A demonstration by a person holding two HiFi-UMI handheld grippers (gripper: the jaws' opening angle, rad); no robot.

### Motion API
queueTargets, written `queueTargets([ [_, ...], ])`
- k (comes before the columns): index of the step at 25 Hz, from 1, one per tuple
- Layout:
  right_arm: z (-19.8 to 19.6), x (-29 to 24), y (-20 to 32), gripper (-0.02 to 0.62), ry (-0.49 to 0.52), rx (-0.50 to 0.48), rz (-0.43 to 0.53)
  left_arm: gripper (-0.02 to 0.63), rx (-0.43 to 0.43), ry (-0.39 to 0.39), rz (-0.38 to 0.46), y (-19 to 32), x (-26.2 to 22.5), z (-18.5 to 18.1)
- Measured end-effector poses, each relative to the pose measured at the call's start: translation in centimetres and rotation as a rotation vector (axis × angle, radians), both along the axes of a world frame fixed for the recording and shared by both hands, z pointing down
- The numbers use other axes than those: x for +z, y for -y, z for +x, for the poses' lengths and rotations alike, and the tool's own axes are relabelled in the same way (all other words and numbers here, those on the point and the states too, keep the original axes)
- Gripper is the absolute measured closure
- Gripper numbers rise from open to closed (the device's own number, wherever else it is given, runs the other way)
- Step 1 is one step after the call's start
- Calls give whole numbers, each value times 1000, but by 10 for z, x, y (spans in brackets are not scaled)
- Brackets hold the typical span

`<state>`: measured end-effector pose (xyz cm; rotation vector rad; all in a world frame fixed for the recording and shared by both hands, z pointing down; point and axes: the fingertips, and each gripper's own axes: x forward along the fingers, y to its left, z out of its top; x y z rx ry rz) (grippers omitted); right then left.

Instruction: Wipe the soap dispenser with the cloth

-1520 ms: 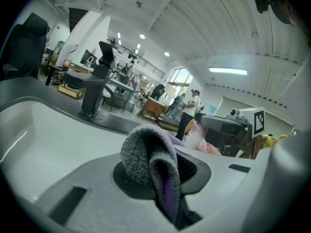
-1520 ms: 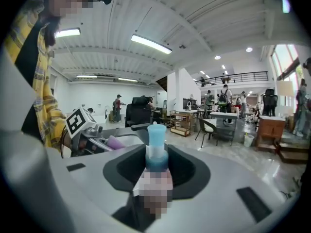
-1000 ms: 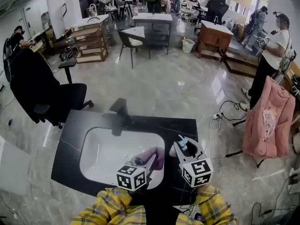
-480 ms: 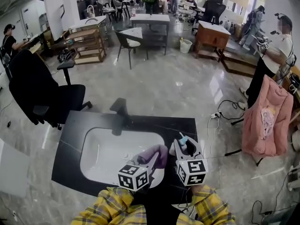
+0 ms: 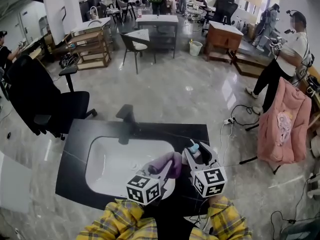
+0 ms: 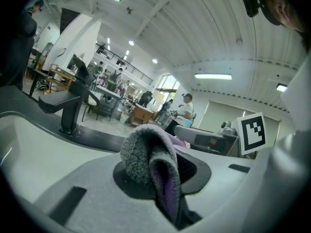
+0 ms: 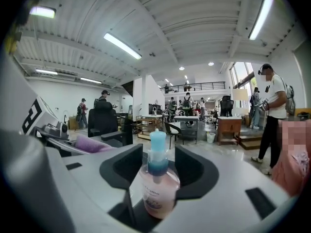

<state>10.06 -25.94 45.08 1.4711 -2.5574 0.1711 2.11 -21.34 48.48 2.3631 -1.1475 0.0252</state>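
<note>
A pink soap dispenser (image 7: 158, 188) with a blue pump stands upright between the jaws of my right gripper (image 7: 158, 166), which are opening; the pads look just clear of its sides. In the head view the dispenser (image 5: 194, 149) is on the black counter (image 5: 80, 134), right of the white sink basin (image 5: 107, 154), inside the right gripper (image 5: 196, 151). My left gripper (image 6: 163, 164) is shut on a folded grey and purple cloth (image 6: 146, 154). That cloth (image 5: 170, 163) hangs over the basin's right edge, just left of the dispenser and apart from it.
A black faucet (image 5: 126, 115) stands at the back of the basin. An office chair (image 5: 45, 101) is to the left, a pink coat on a stand (image 5: 282, 124) to the right. Cables (image 5: 240, 119) lie on the floor. People and desks are far behind.
The left gripper has risen a little with the cloth, which now sits slightly closer to the dispenser. The right gripper and the dispenser have stayed in place.
</note>
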Motion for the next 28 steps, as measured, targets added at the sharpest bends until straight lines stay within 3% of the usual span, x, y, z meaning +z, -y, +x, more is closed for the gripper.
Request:
queueTargets([
  [3, 11, -12, -9, 382, 48, -22, 29, 548, 24, 6, 27, 0, -7, 9],
  [8, 43, -24, -30, 380, 137, 42, 69, 548, 99, 49, 137, -5, -26, 28],
  [17, 79, -8, -49, 382, 183, 146, 24, 548, 215, 187, 308, -2, -36, 62],
  [28, 81, 5, -70, 382, 168, 166, -8, 548, 188, 243, 341, -16, -29, 62],
])
